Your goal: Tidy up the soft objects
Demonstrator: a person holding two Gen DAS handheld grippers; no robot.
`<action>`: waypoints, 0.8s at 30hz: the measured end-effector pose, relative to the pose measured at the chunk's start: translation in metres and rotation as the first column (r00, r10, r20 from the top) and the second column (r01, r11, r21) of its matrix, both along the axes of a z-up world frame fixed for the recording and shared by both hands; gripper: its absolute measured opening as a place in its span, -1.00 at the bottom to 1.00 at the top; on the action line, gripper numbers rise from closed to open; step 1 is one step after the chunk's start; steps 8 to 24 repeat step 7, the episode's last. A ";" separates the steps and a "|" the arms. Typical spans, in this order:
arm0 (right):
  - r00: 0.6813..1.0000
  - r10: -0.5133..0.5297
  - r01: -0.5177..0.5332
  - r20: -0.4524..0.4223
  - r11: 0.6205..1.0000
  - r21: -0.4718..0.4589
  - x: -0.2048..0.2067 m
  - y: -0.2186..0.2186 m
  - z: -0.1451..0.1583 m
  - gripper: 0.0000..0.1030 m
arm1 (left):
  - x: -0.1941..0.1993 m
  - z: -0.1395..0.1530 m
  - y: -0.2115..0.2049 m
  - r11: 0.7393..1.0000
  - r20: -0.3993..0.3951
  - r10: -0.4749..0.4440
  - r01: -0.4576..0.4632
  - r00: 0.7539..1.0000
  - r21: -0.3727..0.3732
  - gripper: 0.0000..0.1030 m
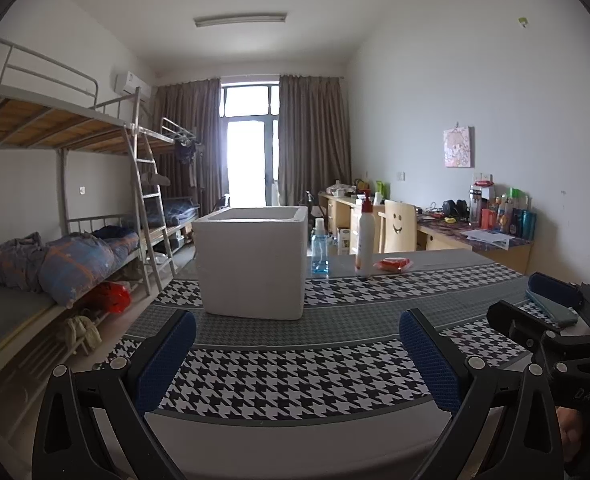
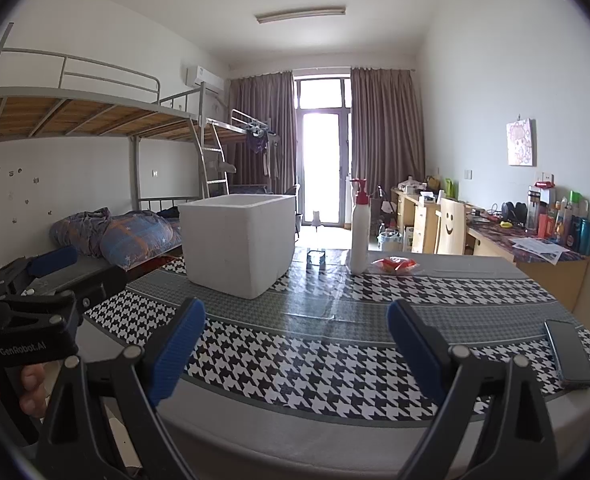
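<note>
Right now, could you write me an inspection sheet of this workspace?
Surface: houndstooth-patterned tablecloth on a table.
Job's things: open white foam box; flat red packet.
Clutter: white pump bottle with red top; clear blue spray bottle; dark phone.
Grippers: left gripper open, empty; right gripper open, empty.
Cables: nothing seen on the table.
Surroundings: metal bunk beds, cluttered wooden desk, curtained window.

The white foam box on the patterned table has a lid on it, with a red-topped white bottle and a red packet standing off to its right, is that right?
Not quite: the white foam box has no lid. The left wrist view shows its open top and inner rim. The rest holds: the white bottle with the red top and the red packet sit to its right on the patterned table.
</note>
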State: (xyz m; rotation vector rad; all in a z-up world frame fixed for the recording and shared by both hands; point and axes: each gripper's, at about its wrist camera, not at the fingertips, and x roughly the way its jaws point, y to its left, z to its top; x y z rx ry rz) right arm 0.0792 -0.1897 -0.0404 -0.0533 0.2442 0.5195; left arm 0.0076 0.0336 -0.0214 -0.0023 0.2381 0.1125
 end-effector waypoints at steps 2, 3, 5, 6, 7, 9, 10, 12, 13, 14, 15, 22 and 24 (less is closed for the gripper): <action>1.000 -0.003 0.003 -0.002 1.000 -0.002 0.000 0.000 -0.001 0.84 | 0.001 -0.001 -0.001 1.000 -0.007 -0.006 0.006 1.000 -0.001 0.98; 1.000 -0.004 0.004 -0.004 1.000 -0.003 0.001 0.000 -0.001 0.84 | 0.002 -0.001 -0.001 1.000 -0.007 -0.011 0.011 1.000 0.000 0.98; 1.000 0.000 0.000 -0.008 1.000 -0.001 0.001 0.000 -0.002 0.84 | 0.002 -0.002 -0.002 1.000 -0.010 -0.006 0.006 1.000 -0.001 0.98; 1.000 0.000 0.000 -0.008 1.000 0.000 0.001 0.000 -0.002 0.84 | 0.002 -0.003 -0.003 1.000 -0.009 -0.012 0.012 1.000 0.003 0.98; 1.000 -0.004 0.004 -0.007 1.000 0.000 0.001 0.000 -0.002 0.84 | 0.002 -0.003 -0.004 1.000 -0.011 -0.011 0.011 1.000 0.006 0.98; 1.000 -0.004 0.004 -0.007 1.000 0.000 0.001 0.000 -0.002 0.84 | 0.002 -0.003 -0.004 1.000 -0.011 -0.011 0.011 1.000 0.006 0.98; 1.000 -0.004 0.004 -0.007 1.000 0.000 0.001 0.000 -0.002 0.84 | 0.002 -0.003 -0.004 1.000 -0.011 -0.011 0.011 1.000 0.006 0.98; 1.000 -0.004 0.004 -0.007 1.000 0.000 0.001 0.000 -0.002 0.84 | 0.002 -0.003 -0.004 1.000 -0.011 -0.011 0.011 1.000 0.006 0.98; 1.000 -0.004 0.004 -0.007 1.000 0.000 0.001 0.000 -0.002 0.84 | 0.002 -0.003 -0.004 1.000 -0.011 -0.011 0.011 1.000 0.006 0.98; 1.000 -0.004 0.004 -0.007 1.000 0.000 0.001 0.000 -0.002 0.84 | 0.002 -0.003 -0.004 1.000 -0.011 -0.011 0.011 1.000 0.006 0.98; 1.000 -0.004 0.004 -0.007 1.000 0.000 0.001 0.000 -0.002 0.84 | 0.002 -0.003 -0.004 1.000 -0.011 -0.011 0.011 1.000 0.006 0.98; 1.000 -0.004 0.004 -0.007 1.000 0.000 0.001 0.000 -0.002 0.84 | 0.002 -0.003 -0.004 1.000 -0.011 -0.011 0.011 1.000 0.006 0.98; 1.000 -0.004 0.004 -0.007 1.000 0.000 0.001 0.000 -0.002 0.84 | 0.002 -0.003 -0.004 1.000 -0.011 -0.011 0.011 1.000 0.006 0.98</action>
